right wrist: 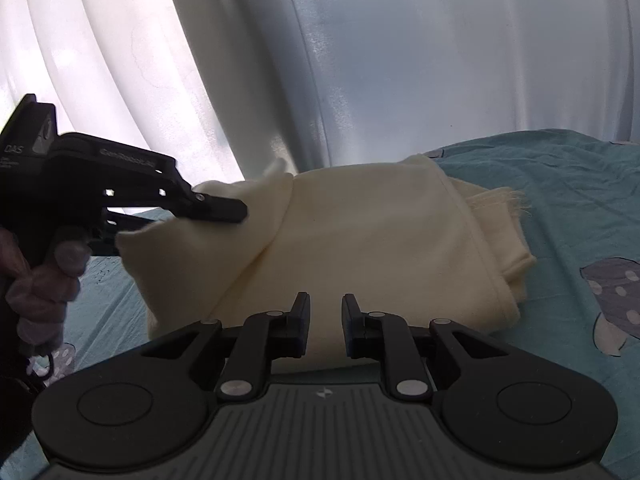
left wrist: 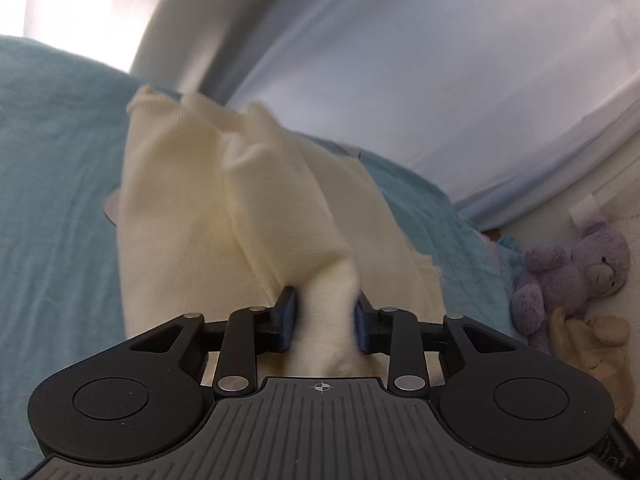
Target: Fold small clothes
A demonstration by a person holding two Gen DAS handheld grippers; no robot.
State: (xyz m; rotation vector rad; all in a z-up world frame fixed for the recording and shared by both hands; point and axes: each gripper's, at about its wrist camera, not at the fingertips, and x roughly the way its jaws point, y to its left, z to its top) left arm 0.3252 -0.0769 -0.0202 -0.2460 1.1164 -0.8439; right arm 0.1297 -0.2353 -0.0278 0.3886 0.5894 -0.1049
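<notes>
Bedroom: bedsheet [right wrist: 560, 200]; teddy bear [left wrist: 576, 272]

**Where there's room to move around the cloth**

The right side has plenty of open teal bedsheet [right wrist: 560, 208] beside the cream garment [right wrist: 360, 240], so that's an easy way in. The left side is tighter: the left gripper [right wrist: 224, 210] is clamped on the cloth's edge, with the hand [right wrist: 44, 280] behind it. White curtains [right wrist: 360, 60] close off the far side. A purple teddy bear [left wrist: 576, 268] and a beige soft toy [left wrist: 588, 344] crowd one bed edge.
</notes>
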